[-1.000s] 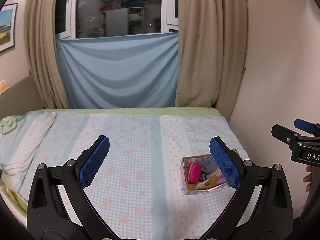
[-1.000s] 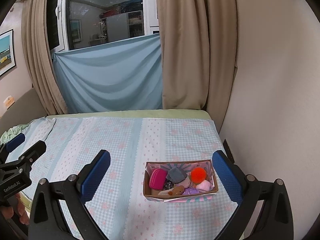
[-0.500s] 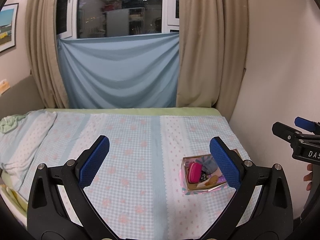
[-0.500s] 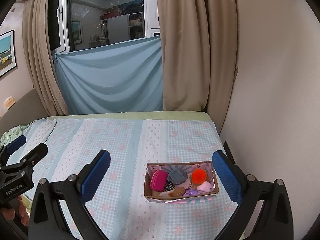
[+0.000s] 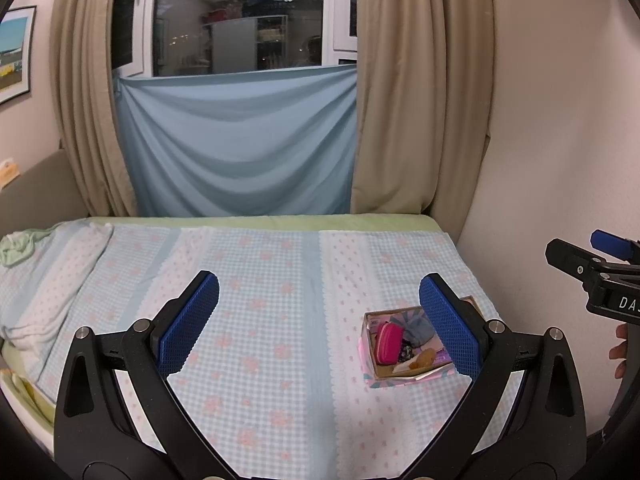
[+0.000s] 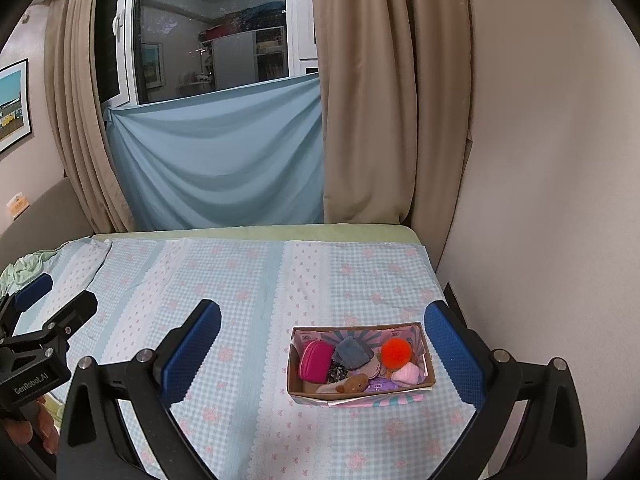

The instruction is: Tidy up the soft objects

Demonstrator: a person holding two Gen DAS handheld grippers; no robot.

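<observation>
Checkered bedspread (image 6: 248, 280) | box (image 6: 360, 394) of soft items | left tongs (image 5: 319, 322) wide, empty | right tongs (image 6: 322, 354) wide, empty

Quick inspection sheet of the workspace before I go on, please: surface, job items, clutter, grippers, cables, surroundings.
Surface: bed under a checked blue cover.
Job's things: cardboard box near the wall side, holding pink pouch, grey cloth, orange pompom, pink ball, brown plush.
Clutter: green cloth at the far left edge.
Grippers: left gripper and right gripper both open, empty, above the bed.
Cables: nothing seen.
Surroundings: window, beige curtains, blue sheet, wall.
</observation>
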